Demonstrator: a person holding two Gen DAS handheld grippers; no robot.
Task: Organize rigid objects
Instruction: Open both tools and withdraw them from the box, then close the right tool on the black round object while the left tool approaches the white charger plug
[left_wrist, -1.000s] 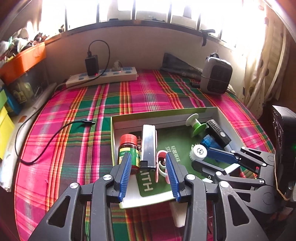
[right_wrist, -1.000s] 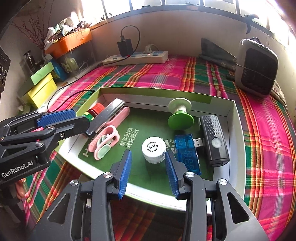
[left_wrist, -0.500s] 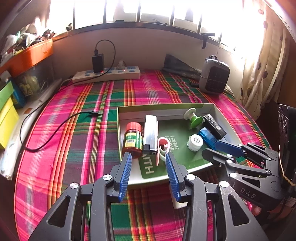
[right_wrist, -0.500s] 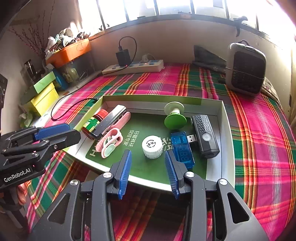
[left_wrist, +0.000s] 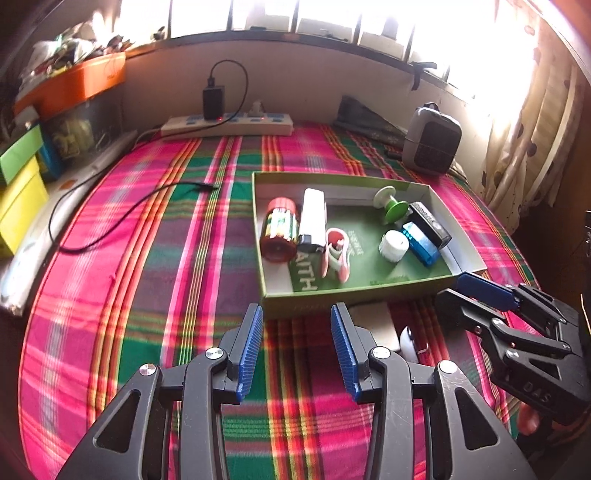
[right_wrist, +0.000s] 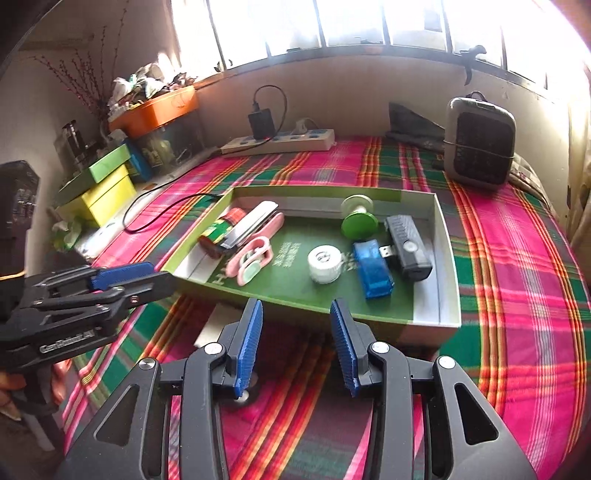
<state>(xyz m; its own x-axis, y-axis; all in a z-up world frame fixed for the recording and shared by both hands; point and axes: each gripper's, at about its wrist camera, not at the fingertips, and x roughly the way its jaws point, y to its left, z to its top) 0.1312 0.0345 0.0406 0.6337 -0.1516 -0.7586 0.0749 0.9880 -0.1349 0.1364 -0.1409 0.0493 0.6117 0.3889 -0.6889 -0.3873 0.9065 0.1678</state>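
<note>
Rigid objects grouped inside green tray (left_wrist: 354, 301) at my 12 o'clock; left gripper (left_wrist: 296, 345) and right gripper (right_wrist: 295, 341) both spread, empty, right one's jaws just opened wider.

Box (left_wrist: 369, 295): sat on the plaid cloth (left_wrist: 147, 258), toward its right half, near edge closest to the cameras.
Box, left end: jar (left_wrist: 279, 229) lay on its side against the left wall; stapler (left_wrist: 313, 218) just right of it; clip (left_wrist: 335, 254) right of the stapler, nearer the front.
Box, right end: spool (left_wrist: 391, 206) at the back; small round cap (left_wrist: 393, 245) before it; USB tester (left_wrist: 421, 243) and black USB device (left_wrist: 430, 223) side by side at the right wall.
Power strip (left_wrist: 227, 125): along the cloth's far edge.
Heater (left_wrist: 431, 138): far right corner.
Cable (left_wrist: 122, 218): left of the box.
</note>
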